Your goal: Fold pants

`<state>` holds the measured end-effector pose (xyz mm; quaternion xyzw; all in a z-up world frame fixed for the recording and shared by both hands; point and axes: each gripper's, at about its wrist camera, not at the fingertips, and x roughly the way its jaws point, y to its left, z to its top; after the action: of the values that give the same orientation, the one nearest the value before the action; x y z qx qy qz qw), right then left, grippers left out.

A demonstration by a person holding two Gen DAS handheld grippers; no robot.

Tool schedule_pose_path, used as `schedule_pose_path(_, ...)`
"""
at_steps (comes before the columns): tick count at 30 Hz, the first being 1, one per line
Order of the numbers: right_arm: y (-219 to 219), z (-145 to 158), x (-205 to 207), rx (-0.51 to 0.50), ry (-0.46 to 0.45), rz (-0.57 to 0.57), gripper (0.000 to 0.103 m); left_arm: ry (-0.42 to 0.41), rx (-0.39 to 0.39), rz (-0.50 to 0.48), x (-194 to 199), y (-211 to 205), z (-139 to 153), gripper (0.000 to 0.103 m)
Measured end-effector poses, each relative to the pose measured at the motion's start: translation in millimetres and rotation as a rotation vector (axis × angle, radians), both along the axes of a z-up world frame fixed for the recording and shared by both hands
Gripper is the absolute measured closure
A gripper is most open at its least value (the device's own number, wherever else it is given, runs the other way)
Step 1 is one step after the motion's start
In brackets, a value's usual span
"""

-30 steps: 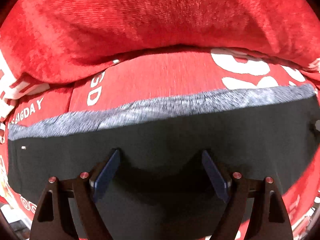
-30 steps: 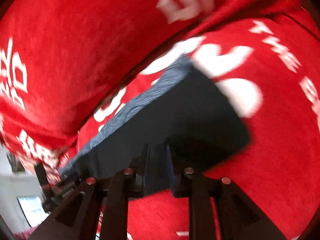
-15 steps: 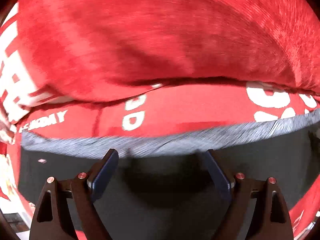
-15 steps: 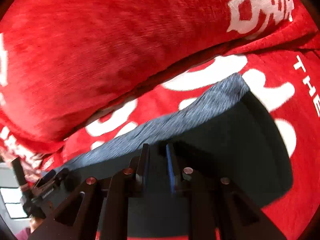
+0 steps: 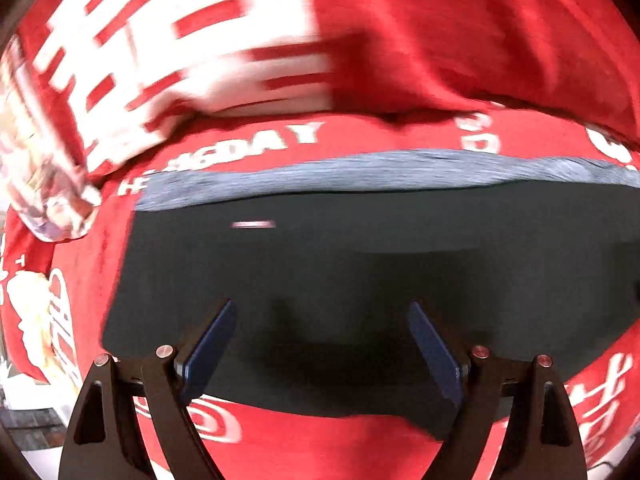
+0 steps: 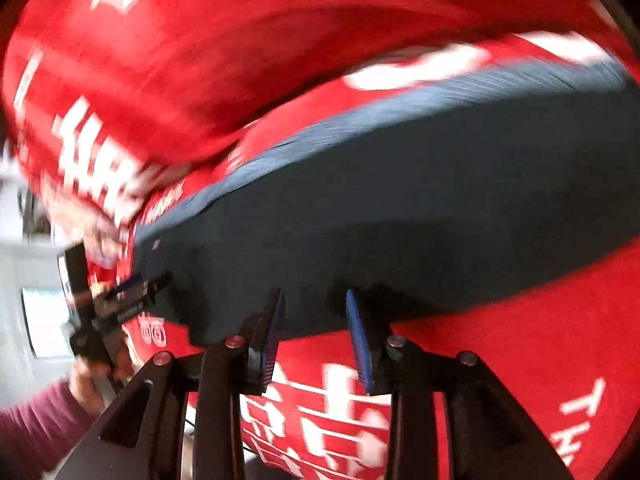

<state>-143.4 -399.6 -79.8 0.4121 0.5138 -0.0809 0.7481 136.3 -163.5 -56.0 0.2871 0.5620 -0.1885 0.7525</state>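
Note:
Dark folded pants [image 5: 360, 260] with a grey-blue waistband [image 5: 360, 172] lie flat on a red blanket [image 5: 312, 440] printed with white letters. My left gripper [image 5: 322, 344] hovers over the near part of the pants, jaws wide open with nothing between them. In the right wrist view the pants [image 6: 400, 208] stretch across the frame. My right gripper [image 6: 316, 336] is at their near edge with its jaws opening. The pads stand apart from the cloth and grip nothing. The left gripper [image 6: 148, 286] shows at the pants' left end, held by a hand in a maroon sleeve [image 6: 36, 428].
A red cushion or bunched blanket [image 5: 480, 40] with large white print rises just behind the waistband. The blanket's edge and a pale floor or wall [image 6: 40, 312] show at the far left of the right wrist view.
The right gripper's jaws have parted and let go of the pants' edge. Both grippers have slid sideways along the pants, and the pants' left end has come into view under the left gripper.

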Motion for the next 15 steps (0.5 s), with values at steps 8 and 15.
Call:
schedule_pose_path(8,110.1,28.3,172.1,-0.083,-0.088,0.359,0.061,0.006,-0.001,0.089,54.9,109.8,-27.9,0.014)
schedule_pose_path(15,222.4,5.3,331.5,-0.109,-0.077,0.641,0.058,0.02,-0.142,0.07,51.4,144.1,-41.9,0.012)
